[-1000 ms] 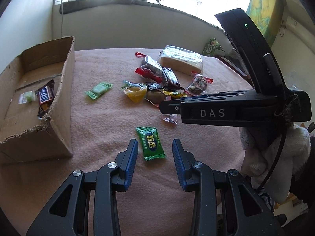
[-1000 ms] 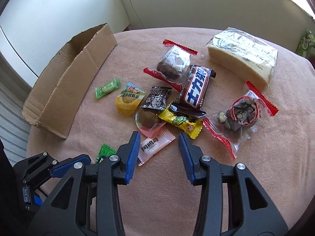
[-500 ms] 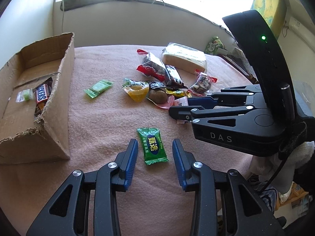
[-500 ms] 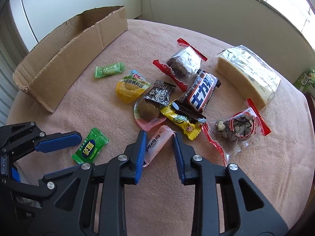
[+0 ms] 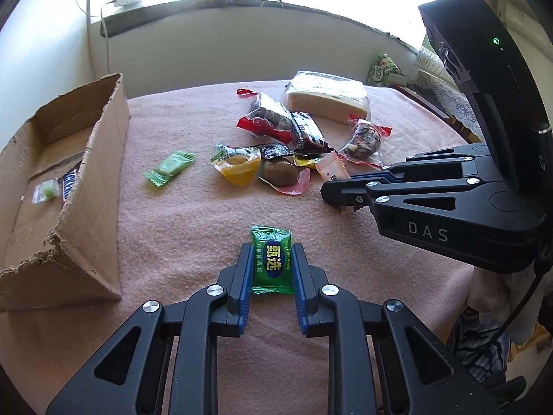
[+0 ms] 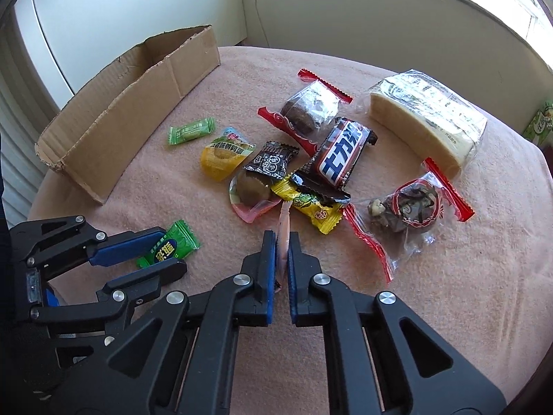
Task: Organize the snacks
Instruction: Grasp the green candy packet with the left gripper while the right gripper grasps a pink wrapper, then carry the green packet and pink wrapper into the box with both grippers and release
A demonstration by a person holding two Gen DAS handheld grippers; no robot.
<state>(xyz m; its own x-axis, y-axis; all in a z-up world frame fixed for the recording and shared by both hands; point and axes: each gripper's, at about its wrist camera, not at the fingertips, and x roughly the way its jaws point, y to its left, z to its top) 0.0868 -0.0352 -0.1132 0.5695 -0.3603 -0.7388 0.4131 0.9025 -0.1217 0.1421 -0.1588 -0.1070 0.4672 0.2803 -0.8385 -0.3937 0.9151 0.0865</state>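
A green wrapped candy (image 5: 271,263) lies on the pink cloth, and my left gripper (image 5: 271,247) is closing on it, both blue pads touching its sides. From the right wrist view the same candy (image 6: 179,238) sits in the left gripper (image 6: 171,247). My right gripper (image 6: 281,235) is closing on a thin pink sachet (image 6: 284,221), pinched upright on its edge between the pads. The left wrist view shows that sachet (image 5: 333,171) sticking out of the right gripper (image 5: 326,190). An open cardboard box (image 5: 100,159) stands at the left.
A Snickers bar (image 5: 69,181) and a small green sweet (image 5: 46,190) lie in the box. Beyond the grippers lie a yellow jelly cup (image 6: 223,154), a chocolate bar (image 6: 342,155), a wrapped cake (image 6: 428,121), a light green candy (image 6: 190,131) and red-edged packets.
Both pairs of jaws have come together: the left around the green candy, the right around the pink sachet, which now stands on edge. Neither hand has shifted much.
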